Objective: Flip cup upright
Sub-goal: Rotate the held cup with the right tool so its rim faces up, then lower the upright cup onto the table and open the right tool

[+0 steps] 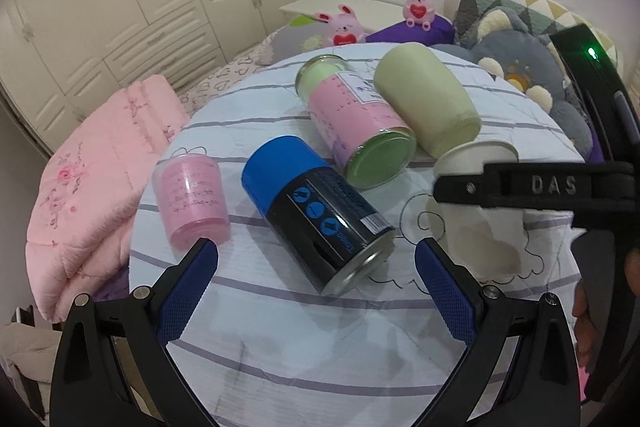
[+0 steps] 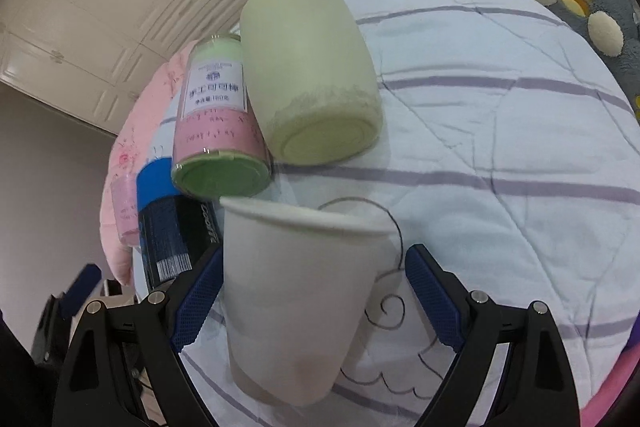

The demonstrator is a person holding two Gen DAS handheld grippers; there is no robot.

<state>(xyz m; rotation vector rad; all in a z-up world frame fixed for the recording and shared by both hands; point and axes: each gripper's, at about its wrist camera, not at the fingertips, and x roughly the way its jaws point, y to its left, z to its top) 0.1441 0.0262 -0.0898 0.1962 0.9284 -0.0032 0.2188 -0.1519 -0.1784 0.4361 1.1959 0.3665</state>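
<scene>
A striped quilt covers the bed. Near the middle lies a blue-capped spray can. The paper cup stands rim-up between the right tongs, spread wide, left pad touching. The left tongs are released.

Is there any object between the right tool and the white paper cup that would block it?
Nothing visible does. The paper cup already sits between the open fingers of the right tool. The nearest things, the green-lidded jar and the blue-capped can, lie beyond and to the left of the cup.
</scene>
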